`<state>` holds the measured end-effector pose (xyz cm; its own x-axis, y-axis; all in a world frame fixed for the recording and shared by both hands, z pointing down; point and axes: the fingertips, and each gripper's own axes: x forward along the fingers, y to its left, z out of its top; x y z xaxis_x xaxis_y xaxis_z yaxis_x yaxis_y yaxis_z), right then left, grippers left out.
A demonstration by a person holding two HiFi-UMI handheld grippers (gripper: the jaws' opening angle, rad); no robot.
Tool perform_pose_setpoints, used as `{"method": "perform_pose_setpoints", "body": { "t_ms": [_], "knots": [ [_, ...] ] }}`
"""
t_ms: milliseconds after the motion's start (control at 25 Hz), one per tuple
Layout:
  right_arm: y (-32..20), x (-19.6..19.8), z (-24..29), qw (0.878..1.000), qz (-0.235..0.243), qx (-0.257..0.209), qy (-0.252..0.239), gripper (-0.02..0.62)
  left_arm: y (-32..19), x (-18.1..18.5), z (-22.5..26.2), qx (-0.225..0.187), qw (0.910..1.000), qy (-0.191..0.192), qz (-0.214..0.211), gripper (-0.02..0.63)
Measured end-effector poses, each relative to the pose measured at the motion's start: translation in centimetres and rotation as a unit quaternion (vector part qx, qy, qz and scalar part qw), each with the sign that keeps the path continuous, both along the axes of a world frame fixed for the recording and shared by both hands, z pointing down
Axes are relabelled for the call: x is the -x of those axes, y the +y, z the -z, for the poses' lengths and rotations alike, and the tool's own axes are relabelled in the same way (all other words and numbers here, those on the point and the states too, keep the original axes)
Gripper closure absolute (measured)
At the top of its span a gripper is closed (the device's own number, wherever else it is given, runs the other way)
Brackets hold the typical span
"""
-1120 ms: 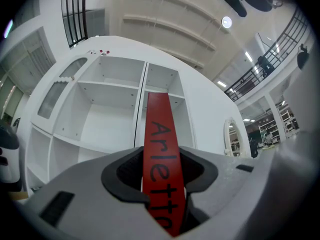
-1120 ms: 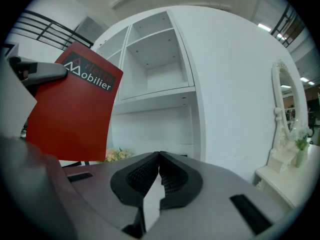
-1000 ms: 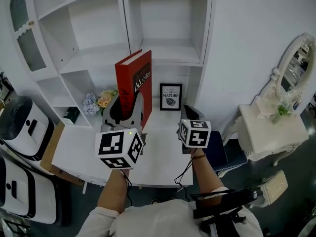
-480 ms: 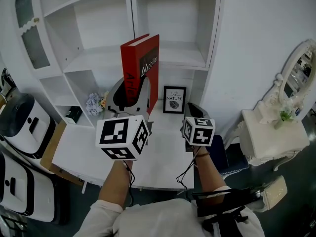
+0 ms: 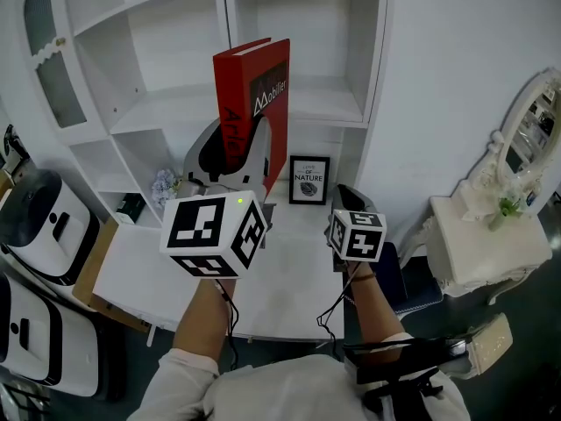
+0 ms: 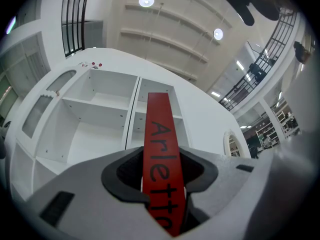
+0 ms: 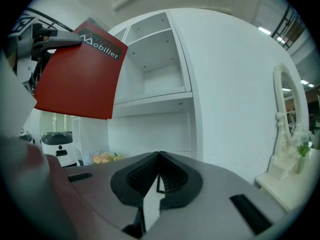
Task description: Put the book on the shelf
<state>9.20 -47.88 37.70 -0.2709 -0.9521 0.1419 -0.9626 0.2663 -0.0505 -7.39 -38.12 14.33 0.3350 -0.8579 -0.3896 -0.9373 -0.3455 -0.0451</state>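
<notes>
l tool [image 6: 161, 176] clamps rigid flat red book [image 5: 254, 95] upright by white boxy shelf [image 5: 316, 103]; r tool [image 7: 159, 176] closed, empty.

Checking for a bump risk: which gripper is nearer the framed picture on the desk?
Right. The right gripper sits low, its shut jaws pointing at the picture just ahead. The left gripper is higher and off to the left, clamped on the book.

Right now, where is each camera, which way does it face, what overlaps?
Head view: on the person's head, facing steeply down at desk and shelf; shows forearms, left gripper, right gripper.
Left gripper view: rides that gripper, tilted up at the shelf; jaws clamp the book.
Right gripper view: rides that gripper, about level toward the shelf; jaws shut, empty.
Shared: book and shelf, all three.
</notes>
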Motion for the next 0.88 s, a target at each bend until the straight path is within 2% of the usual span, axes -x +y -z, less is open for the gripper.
{"method": "perform_pose_setpoints", "body": {
  "t_ms": [480, 880],
  "knots": [
    [-1.1, -1.0, 0.8, 1.0, -0.001, -0.006, -0.005, 0.574, -1.7, -0.1, 3.9, -0.029, 0.9992, 0.015, 0.021, 0.433],
    [-2.1, -1.2, 0.6, 1.0, -0.001, -0.001, 0.003, 0.574, -2.7, -0.2, 6.8, -0.05, 0.9984, 0.017, 0.021, 0.433]
  ]
}}
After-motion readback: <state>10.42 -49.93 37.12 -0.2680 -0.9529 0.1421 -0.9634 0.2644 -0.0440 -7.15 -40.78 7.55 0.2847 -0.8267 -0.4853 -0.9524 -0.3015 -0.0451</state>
